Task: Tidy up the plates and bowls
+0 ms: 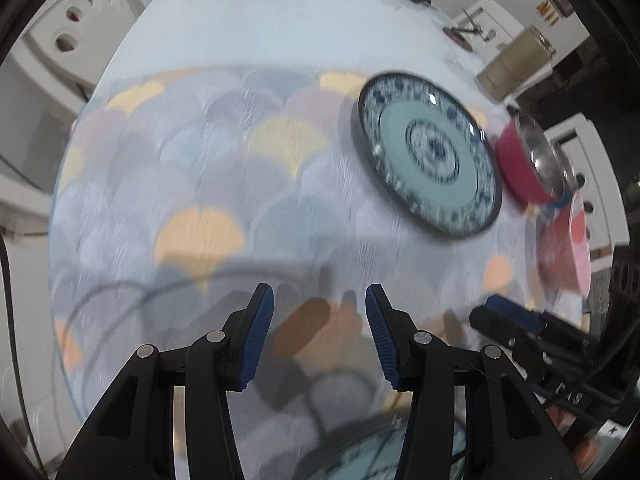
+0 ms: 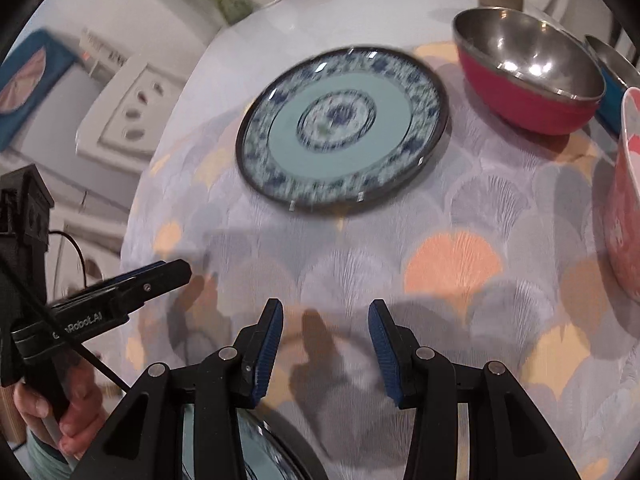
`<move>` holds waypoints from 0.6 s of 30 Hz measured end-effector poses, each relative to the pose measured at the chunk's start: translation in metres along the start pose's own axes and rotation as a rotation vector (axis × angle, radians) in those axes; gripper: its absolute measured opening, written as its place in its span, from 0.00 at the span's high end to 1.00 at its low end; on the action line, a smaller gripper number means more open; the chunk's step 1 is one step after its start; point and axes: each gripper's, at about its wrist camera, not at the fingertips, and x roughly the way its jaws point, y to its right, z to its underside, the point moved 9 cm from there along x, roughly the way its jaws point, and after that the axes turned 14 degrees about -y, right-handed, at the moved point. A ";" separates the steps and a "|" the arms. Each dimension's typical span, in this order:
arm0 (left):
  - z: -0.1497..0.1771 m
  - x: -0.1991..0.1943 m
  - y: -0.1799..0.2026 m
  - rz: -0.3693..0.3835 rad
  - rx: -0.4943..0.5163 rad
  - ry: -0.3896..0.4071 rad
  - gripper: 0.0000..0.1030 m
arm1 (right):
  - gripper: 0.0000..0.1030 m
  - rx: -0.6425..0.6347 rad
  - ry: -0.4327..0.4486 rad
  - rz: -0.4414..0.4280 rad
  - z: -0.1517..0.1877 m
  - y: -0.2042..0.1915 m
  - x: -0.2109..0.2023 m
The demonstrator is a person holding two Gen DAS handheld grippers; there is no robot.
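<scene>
Motion-smeared throughout: rim pattern of the blue patterned plate (image 1: 430,154) unreadable, scallop print on the surface (image 1: 224,184) streaked. Pink patterned bowl (image 2: 630,184) cut by the right edge. Second plate (image 2: 240,452) near the bottom edge mostly hidden behind the right gripper's fingers (image 2: 267,354). Blue bowl (image 2: 614,88) largely hidden behind the red steel bowl (image 2: 528,68). Far-end small items too small to identify.

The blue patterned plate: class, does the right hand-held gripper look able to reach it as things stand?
Probably yes. The right hand-held gripper is open and empty, and only bare tablecloth lies between it and the blue patterned plate; the red bowl sits off to one side.
</scene>
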 end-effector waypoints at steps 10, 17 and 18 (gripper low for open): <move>-0.101 0.010 0.021 -0.052 0.102 0.057 0.56 | 0.48 0.135 0.108 -0.010 -0.056 0.031 -0.014; -0.148 0.026 0.036 0.041 0.155 0.034 0.52 | 0.48 0.197 0.120 -0.020 -0.079 0.050 -0.006; -0.151 0.030 0.038 0.036 0.164 0.026 0.52 | 0.48 0.196 0.125 -0.015 -0.081 0.051 -0.006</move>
